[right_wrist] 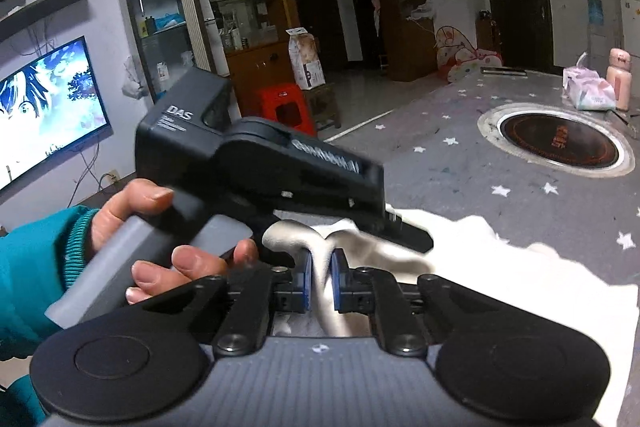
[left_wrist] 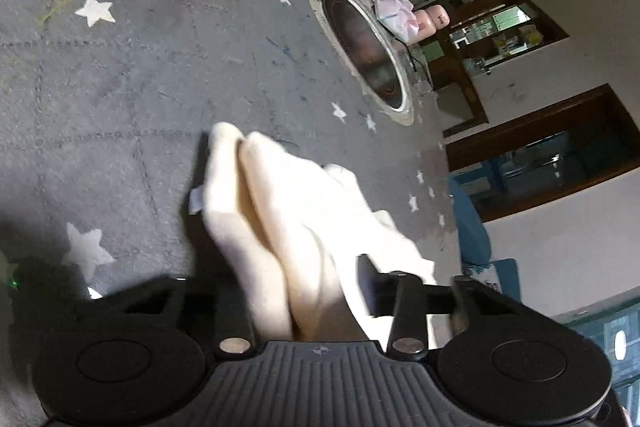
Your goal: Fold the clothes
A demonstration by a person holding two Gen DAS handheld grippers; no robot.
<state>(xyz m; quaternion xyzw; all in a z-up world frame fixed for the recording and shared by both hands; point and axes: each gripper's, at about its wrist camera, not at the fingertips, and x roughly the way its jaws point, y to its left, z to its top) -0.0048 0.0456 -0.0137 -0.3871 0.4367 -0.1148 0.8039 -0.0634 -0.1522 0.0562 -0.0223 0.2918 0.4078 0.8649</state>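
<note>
Now both grippers share one cream cloth (right_wrist: 500, 267) on the grey starred table (right_wrist: 460, 179). The right gripper (right_wrist: 320, 277) pinches a raised fold between its blue pads, fingers nearly together. The left gripper (left_wrist: 288, 239) has cloth bunched between its wider-set fingers; the grip seems closed on it. The cloth trails rightward from both.
</note>
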